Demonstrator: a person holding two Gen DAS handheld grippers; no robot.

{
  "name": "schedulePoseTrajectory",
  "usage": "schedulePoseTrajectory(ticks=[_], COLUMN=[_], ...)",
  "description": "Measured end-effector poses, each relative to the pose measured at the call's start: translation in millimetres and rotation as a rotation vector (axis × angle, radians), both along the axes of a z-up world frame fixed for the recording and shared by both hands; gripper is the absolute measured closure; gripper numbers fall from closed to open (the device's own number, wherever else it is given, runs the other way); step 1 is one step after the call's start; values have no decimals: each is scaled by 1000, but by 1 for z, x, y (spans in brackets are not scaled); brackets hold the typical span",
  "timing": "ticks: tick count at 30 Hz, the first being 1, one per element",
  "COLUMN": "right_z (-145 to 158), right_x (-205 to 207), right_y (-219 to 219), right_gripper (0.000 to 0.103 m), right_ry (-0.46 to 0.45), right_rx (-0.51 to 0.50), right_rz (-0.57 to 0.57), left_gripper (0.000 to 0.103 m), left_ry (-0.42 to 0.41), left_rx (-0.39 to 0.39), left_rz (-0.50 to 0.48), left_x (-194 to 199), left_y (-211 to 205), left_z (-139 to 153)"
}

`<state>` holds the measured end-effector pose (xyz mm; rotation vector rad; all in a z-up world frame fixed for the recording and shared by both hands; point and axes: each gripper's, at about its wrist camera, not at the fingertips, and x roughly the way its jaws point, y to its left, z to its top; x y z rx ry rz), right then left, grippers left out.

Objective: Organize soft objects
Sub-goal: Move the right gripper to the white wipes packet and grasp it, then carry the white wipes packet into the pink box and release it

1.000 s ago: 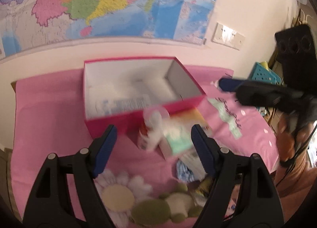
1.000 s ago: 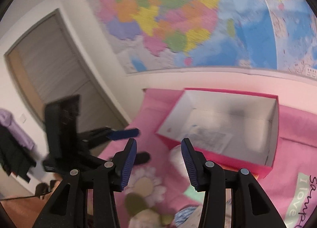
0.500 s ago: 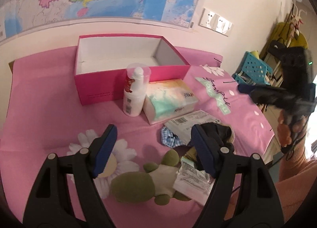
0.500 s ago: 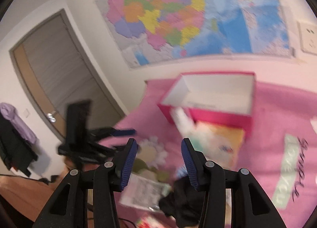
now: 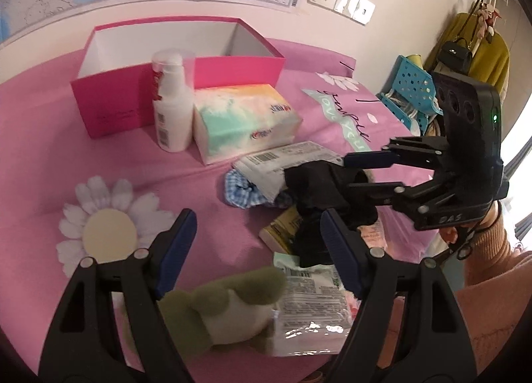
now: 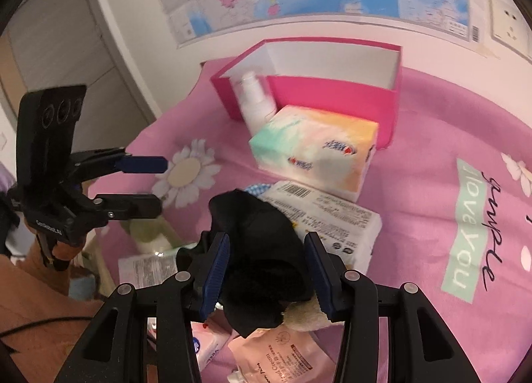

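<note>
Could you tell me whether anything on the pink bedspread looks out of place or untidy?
Yes: the crumpled black cloth lies atop a jumbled pile of plastic-wrapped packets and a blue gingham scrunchie, while the open pink cardboard box shows nothing inside.

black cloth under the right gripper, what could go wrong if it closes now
1. The black cloth lies on a white packet and other packets, so the right gripper, open around it, may pinch one too.
2. A bottle stands in front of the pink box; a dangling cloth might topple it.
</note>
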<state>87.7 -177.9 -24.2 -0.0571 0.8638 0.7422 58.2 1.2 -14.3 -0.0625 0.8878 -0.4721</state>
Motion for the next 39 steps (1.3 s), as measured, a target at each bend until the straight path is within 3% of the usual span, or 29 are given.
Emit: schedulePoseTrajectory(ticks=[9,14,16,23,30,34,39], right_z=[-13,-10,-6,-20,-63,-67,-61], right_x=[5,-1,1,36,68,69,61], right_y=[9,2,-8,-60,-70,-70,-69], right_gripper=[55,55,56,55,52,52,71], right_ry=[-9,30,38,163,401,423,347], right_rx=[-58,35,63,193,336,390,385], right_rz=[11,58,24,-165,-195,-179,-155], left_gripper=[25,25,25,25,25,25,25], left_ry=[5,27,44,90,207,279,335], left_rx=[-39,-29,-13,-69,-147,-145,-153], left_rz=[-96,-142,-138,-137,-179,-188,-177], left_x=[-2,4,10,32,59,75,83], left_y=[-17,-33,-36,-30,-33,-43,-46], left_z=[1,-6,-10,-11,-24,-39,-49])
